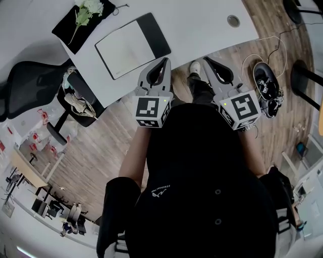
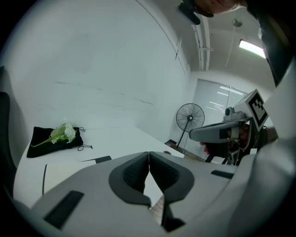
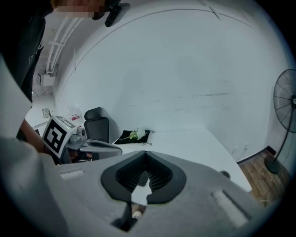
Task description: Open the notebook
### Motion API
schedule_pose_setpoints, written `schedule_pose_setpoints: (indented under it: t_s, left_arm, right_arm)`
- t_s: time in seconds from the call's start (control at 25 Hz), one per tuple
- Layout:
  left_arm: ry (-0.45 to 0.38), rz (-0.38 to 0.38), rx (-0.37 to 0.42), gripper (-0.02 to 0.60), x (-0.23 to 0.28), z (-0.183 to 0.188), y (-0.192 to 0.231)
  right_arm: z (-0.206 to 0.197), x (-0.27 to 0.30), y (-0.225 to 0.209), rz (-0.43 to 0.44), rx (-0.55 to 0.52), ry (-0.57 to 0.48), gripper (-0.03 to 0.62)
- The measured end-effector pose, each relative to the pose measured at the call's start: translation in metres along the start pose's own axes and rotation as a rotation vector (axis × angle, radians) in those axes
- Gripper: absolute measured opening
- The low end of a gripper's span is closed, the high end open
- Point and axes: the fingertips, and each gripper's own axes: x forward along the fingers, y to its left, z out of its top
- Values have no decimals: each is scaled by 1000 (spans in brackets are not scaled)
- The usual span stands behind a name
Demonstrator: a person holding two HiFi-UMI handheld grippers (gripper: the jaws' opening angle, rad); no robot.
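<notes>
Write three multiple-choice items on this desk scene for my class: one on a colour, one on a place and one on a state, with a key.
1. What colour is the table?
A brown
B white
C black
2. Where does the flower lie?
A on the black cloth
B on the bare table
C on a shelf
3. How do the left gripper's jaws stand?
A wide apart
B shut on a pen
C shut, nothing between

Key:
1 B, its top shows plain white in every view.
2 A, bloom and stem rest on the cloth.
3 C, the pads meet in the left gripper view.
</notes>
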Motion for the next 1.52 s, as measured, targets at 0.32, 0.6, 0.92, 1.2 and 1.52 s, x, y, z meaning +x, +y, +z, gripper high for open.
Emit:
schedule_pose_setpoints:
  t_s: [0.32, 0.6, 0.92, 1.2, 1.52]
  left_arm:
    - [-85, 52, -14, 8, -15, 22, 3]
    - [-135, 84, -10, 8, -23, 43, 10]
    - [-212, 120, 2, 8, -35, 74, 13]
    - [-290, 106, 40, 8, -47, 111, 5]
    - [-347, 110, 49, 8, -59, 143, 0]
  right_arm:
    - [6, 8, 7, 23, -6, -9, 2]
    - [20, 12, 12, 58, -33, -33, 2]
    - [44, 2, 15, 87, -81, -85, 2]
    - [76, -13, 12, 74, -97, -154, 2]
    - [110, -32, 3, 52, -116, -221, 2]
